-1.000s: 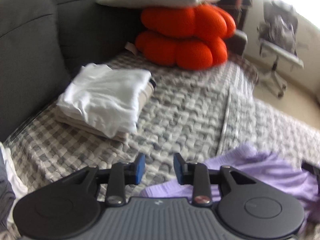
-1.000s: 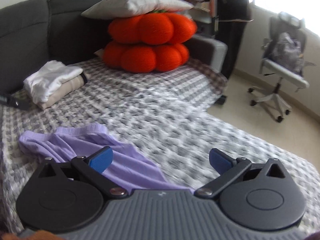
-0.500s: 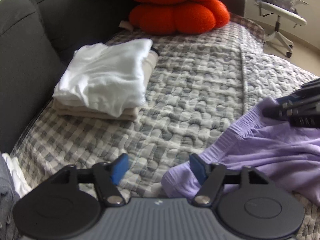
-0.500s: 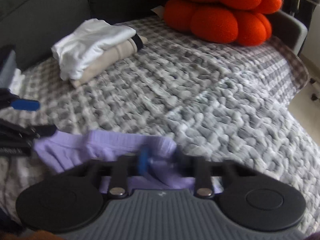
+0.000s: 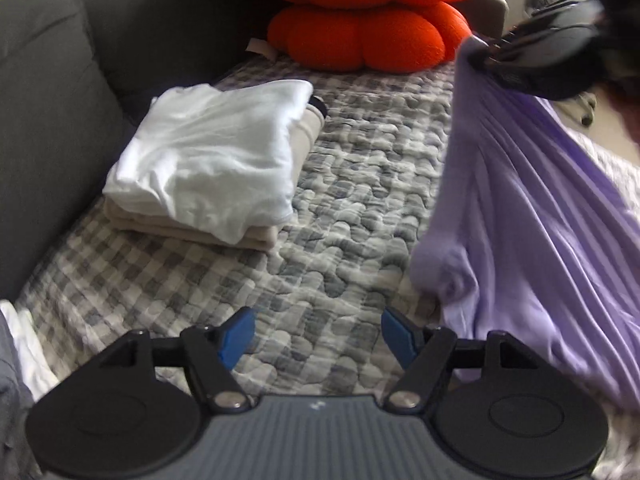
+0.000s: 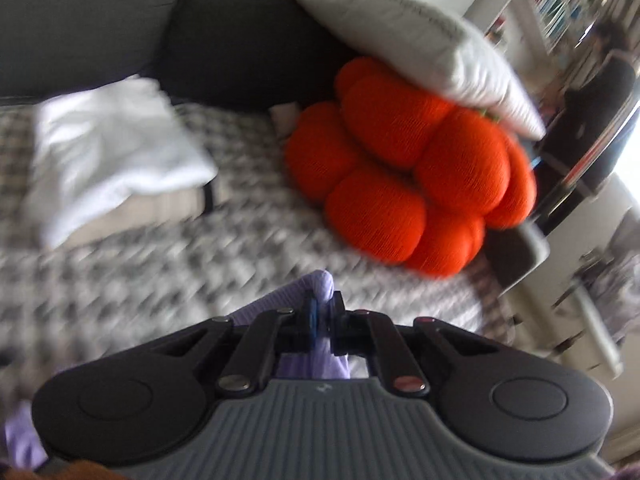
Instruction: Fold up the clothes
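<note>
Nearest the left wrist camera, the left hand-held gripper [image 5: 314, 334] hangs wide open and empty over the grey checked quilted sofa cover [image 5: 352, 216]. Beside it the crumpled lilac ribbed garment [image 5: 532, 216], not yet folded, dangles from the right hand-held gripper [image 6: 323, 320], clamped on its edge. Farther back sits a finished stack: folded white shirt [image 5: 216, 156] on folded beige cloth [image 5: 224, 236].

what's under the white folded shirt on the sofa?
A folded beige garment lies under the white shirt, its edges showing along the front and right; a dark trim shows at the far corner. The rest is covered.
</note>
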The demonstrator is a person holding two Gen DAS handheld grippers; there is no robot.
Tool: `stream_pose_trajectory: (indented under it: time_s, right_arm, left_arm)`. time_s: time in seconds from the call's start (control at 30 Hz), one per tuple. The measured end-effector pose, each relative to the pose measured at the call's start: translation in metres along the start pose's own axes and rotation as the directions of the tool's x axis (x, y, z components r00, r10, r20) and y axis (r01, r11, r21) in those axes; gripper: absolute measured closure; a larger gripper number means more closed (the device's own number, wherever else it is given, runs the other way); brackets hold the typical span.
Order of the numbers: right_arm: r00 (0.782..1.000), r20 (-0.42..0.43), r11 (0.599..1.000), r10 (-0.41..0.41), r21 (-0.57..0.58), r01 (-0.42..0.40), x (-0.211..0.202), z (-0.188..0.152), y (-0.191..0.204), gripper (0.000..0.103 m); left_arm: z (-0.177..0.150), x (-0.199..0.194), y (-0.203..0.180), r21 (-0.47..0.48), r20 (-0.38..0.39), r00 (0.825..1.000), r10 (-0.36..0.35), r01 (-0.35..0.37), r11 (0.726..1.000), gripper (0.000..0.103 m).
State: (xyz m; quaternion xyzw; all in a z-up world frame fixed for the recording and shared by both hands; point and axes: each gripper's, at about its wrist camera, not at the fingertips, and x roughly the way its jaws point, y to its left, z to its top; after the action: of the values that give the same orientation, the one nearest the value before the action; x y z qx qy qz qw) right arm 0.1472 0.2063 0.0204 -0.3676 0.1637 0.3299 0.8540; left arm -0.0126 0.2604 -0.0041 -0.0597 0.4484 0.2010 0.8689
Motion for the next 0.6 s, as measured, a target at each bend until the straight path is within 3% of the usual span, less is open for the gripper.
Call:
stream_pose_trajectory:
  time_s: [0.07,0.2,0.23,0.27,0.3,0.33,0.47,0.6]
  right_arm:
    - [0.999,0.012,0.999,-0.043,0.023,0.043,0.017,0.005,0.004,0.096]
    - [0.996,-0.073,0.997,-0.046,0.064,0.051,0.046,-0.006,0.019,0.09]
    - [0.995,-0.089,0.995,-0.048,0.08,0.056,0.048,-0.01,0.02,0.083]
    - [0.993,-0.105,0.994,-0.05,0.095,0.061,0.051,-0.014,0.021,0.06]
    - [0.994,-0.1,0.99,-0.049,0.13,0.062,0.046,-0.018,0.016,0.05]
    - [0.995,-0.083,0.982,-0.054,0.175,0.068,0.036,-0.022,0.005,0.039]
    - [0.995,-0.057,0.948,-0.083,0.304,0.096,-0.02,-0.041,-0.046,0.032]
    - [0.995,-0.061,0.931,-0.084,0.352,0.101,-0.09,-0.089,-0.091,0.02]
  left_arm:
    - [0.001,0.003,0.002,-0.025,-0.005,1.0,0.002,-0.002,1.0,0.032]
    - [0.003,0.007,0.005,-0.044,-0.016,1.0,0.01,-0.01,0.999,0.032]
    - [0.003,0.008,0.006,-0.051,-0.017,1.0,0.01,-0.011,0.999,0.032]
    - [0.003,0.007,0.007,-0.058,-0.012,1.0,0.005,-0.006,0.998,0.032]
    - [0.004,0.006,0.008,-0.066,-0.006,1.0,0.0,-0.001,0.998,0.032]
    - [0.004,0.005,0.009,-0.079,0.0,1.0,-0.005,0.005,0.997,0.032]
    - [0.008,0.002,0.013,-0.141,0.016,0.999,-0.03,0.032,0.99,0.032]
    - [0.01,0.004,0.015,-0.207,0.005,0.997,-0.074,0.074,0.976,0.032]
